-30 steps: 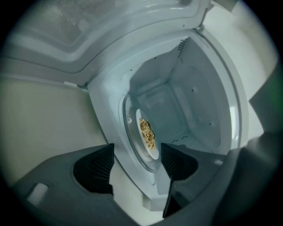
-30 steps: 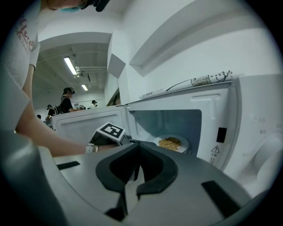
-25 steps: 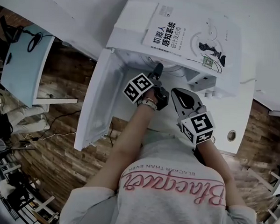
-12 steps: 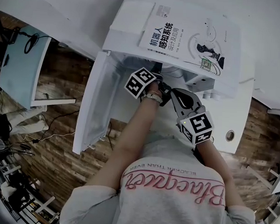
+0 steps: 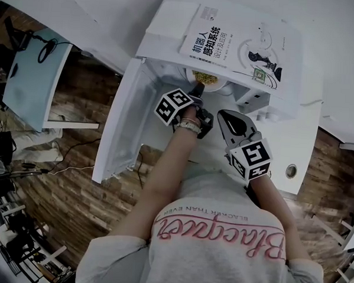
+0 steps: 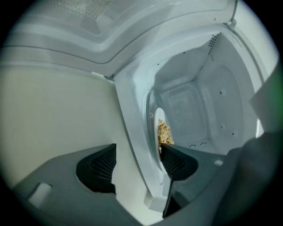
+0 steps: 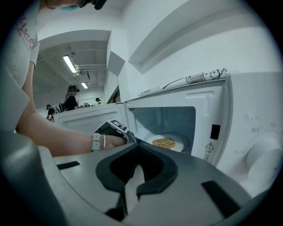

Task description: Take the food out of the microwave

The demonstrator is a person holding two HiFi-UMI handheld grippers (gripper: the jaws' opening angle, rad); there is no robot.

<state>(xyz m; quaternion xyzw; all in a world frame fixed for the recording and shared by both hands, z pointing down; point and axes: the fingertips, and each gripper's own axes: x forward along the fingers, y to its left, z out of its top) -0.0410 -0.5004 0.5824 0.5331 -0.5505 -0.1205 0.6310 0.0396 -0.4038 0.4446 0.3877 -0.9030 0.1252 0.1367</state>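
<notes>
The food (image 5: 205, 78) is seen on a plate (image 5: 220, 84) inside the open microwave (image 5: 165, 31). The left gripper (image 5: 199, 87) is held at the opening, its wide jaws closing, the plate's rim between them but not clamped. The right gripper (image 5: 221, 115) is held outside, shut and empty.

Looks like a lab or open office: strip lights (image 7: 70, 64) high above the right tool (image 7: 138, 148), people (image 7: 70, 99) standing far beyond it, a robotics book (image 5: 238, 43) on the microwave (image 7: 239, 114) just ahead, a surface (image 5: 32, 80) with cables (image 5: 46, 48) and wood floor (image 5: 72, 215) off to its left.
</notes>
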